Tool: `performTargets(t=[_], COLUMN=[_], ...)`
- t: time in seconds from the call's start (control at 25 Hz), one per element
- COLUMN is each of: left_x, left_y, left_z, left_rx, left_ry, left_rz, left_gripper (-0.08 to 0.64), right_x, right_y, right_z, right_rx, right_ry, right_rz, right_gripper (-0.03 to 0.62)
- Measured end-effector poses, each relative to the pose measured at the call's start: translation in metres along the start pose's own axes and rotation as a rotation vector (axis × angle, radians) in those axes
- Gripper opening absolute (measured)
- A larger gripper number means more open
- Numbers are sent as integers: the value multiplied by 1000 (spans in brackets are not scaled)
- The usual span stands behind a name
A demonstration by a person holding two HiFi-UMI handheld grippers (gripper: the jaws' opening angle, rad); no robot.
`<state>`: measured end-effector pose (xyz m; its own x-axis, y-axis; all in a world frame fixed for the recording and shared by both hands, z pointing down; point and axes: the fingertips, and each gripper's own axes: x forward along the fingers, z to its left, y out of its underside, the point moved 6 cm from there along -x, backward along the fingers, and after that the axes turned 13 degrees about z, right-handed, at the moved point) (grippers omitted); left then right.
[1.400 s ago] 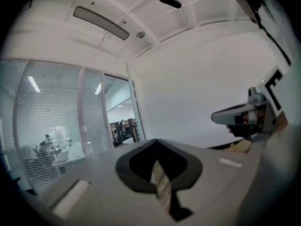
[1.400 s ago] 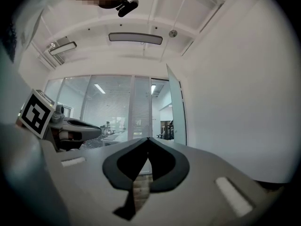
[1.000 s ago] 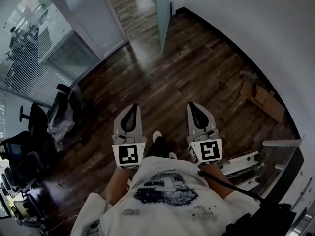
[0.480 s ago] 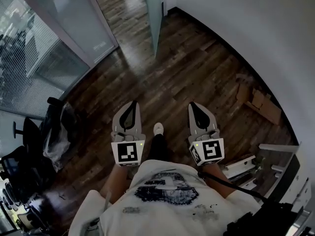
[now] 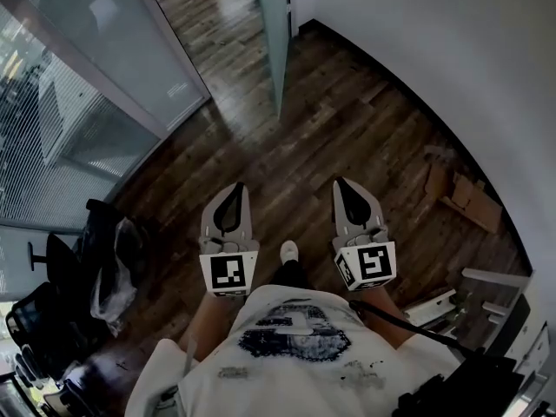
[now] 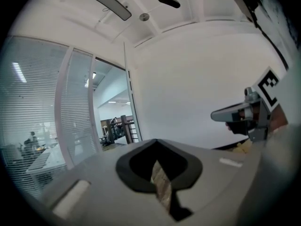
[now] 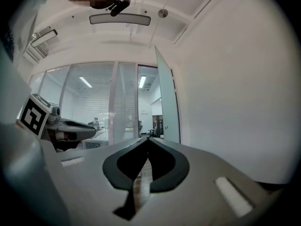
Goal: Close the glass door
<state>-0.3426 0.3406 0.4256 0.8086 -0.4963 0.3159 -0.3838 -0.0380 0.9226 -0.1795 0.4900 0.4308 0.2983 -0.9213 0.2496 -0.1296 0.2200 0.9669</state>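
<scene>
The glass door [image 5: 274, 33] stands swung open at the top of the head view, edge toward me, beside the white wall. It shows as a pale tall leaf [image 7: 167, 112] ahead in the right gripper view and as a thin edge [image 6: 133, 107] by the doorway in the left gripper view. My left gripper [image 5: 233, 186] and right gripper [image 5: 340, 182] are held side by side in front of my body, well short of the door. Both point forward, roughly level. The left gripper [image 6: 156, 141] is shut with nothing in it. Likewise the right gripper [image 7: 148, 139] is shut and holds nothing.
A glass partition with blinds [image 5: 95, 85] runs along the left. Office chairs and a bag [image 5: 109, 263] crowd the lower left. Cardboard pieces [image 5: 465, 194] lie by the white wall at right, with a white frame [image 5: 491, 278] below them. My shoe [image 5: 289, 251] steps on dark wood floor [image 5: 347, 120].
I have walked forward toward the doorway: door and partition have drawn nearer, chairs and cardboard have slid down the view. Both grippers stay shut in the same pose.
</scene>
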Motion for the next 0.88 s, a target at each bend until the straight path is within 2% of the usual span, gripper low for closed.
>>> performTargets(t=[0.28,0.56,0.88], left_x=[54,86,123], left_y=[-9,-10,-16], left_z=[31,51,60], left_rx=[-23,-37,-42], left_ry=[6,18,25], left_rz=[1,23,0], left_gripper=[2,2,2], right_x=[57,98,118], right_y=[-12,-13,-18], right_z=[-18,-22,-44], right_rx=[6,8,14], right_ry=[30,34,70], right_rz=[17,47,61], right_gripper=[6,5,6])
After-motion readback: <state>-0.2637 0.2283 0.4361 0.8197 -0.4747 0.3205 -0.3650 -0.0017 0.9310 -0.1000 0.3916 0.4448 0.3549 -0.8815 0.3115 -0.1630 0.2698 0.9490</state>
